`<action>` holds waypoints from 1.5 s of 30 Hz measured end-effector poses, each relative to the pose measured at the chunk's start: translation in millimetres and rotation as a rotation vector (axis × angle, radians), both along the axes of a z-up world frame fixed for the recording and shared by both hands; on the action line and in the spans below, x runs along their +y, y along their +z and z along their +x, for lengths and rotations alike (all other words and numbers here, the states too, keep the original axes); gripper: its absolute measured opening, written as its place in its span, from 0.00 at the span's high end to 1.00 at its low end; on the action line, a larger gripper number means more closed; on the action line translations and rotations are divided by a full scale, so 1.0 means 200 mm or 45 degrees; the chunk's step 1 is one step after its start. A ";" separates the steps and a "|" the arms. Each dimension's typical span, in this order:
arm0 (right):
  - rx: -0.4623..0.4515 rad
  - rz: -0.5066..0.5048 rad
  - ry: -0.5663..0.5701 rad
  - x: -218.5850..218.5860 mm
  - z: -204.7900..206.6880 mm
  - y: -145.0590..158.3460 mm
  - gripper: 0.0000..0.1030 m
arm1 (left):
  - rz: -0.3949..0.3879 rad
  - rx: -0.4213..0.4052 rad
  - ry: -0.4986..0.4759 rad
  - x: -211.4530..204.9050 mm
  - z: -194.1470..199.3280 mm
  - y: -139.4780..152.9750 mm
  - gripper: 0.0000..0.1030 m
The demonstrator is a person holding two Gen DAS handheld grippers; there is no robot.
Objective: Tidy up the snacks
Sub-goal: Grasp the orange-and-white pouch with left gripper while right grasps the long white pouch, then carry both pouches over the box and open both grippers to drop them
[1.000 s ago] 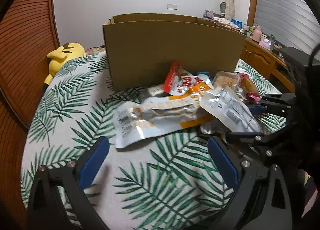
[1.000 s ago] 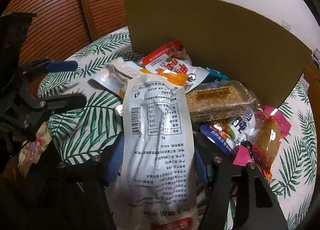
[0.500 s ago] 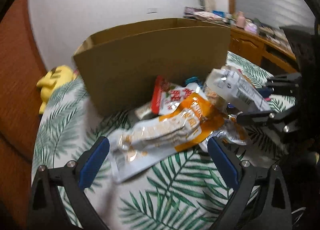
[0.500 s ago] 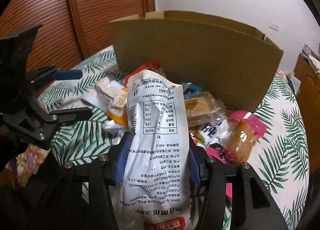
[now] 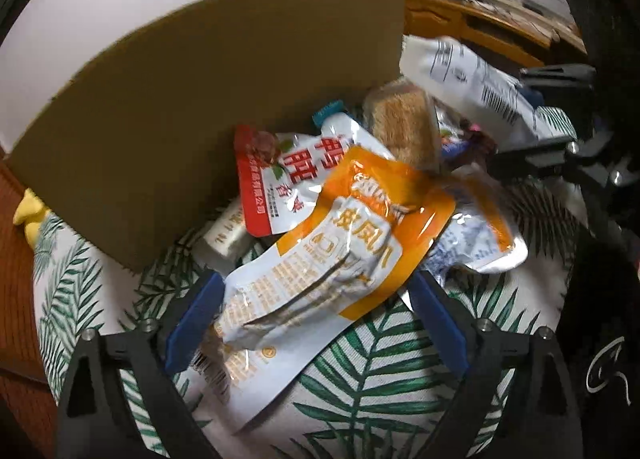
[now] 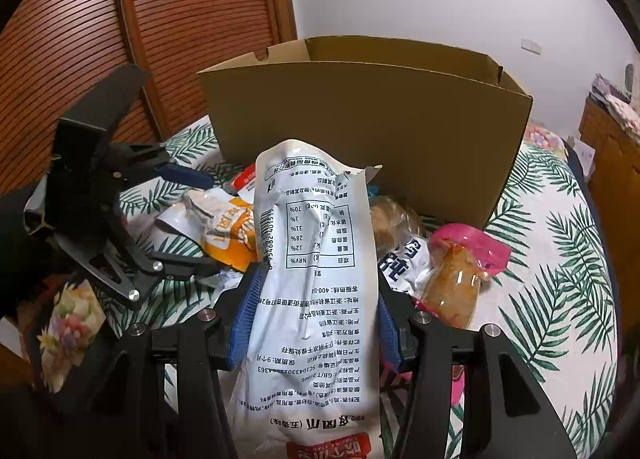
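Standing upright between the blue pads of the right tongs, a tall white snack pouch showed its back panel: a barcode along one edge, a boxed nutrition table, rows of black print and a red band at its lower end; both pads pressed its sides, so the right tongs were clamped on it, and it hung above the pile, in front of the open cardboard box. The left tongs were spread wide, their blue pads flanking an orange-and-white pouch that lay flat on the palm-leaf tablecloth; whether the pads touched it could not be told. Behind that pouch, a red-and-white pouch with large red characters leaned at the box wall, a clear-wrapped brown cake lay beside it, and a small silvery packet rested at the foot of the box. In the right wrist view a pink-topped pack holding something orange-brown lay right of the held pouch. A yellow plush toy sat at the far left edge.
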State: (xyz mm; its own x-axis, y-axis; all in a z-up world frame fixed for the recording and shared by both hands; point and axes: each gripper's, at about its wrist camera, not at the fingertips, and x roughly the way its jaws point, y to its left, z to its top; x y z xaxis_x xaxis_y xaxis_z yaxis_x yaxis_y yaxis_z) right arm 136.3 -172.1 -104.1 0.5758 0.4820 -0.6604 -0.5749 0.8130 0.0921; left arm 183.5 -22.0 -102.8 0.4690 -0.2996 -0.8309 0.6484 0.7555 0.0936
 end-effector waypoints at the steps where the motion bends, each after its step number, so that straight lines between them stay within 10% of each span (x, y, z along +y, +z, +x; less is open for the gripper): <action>1: 0.001 0.002 -0.002 -0.01 0.00 0.00 0.49 | 0.006 0.014 -0.009 0.00 0.01 0.00 0.06; 20: 0.029 0.024 -0.040 -0.05 -0.01 -0.01 0.49 | -0.052 -0.007 0.045 0.12 -0.13 0.05 0.51; 45: -0.085 0.070 -0.072 -0.05 -0.02 0.26 0.49 | -0.349 -0.217 0.179 0.14 -0.22 0.45 0.55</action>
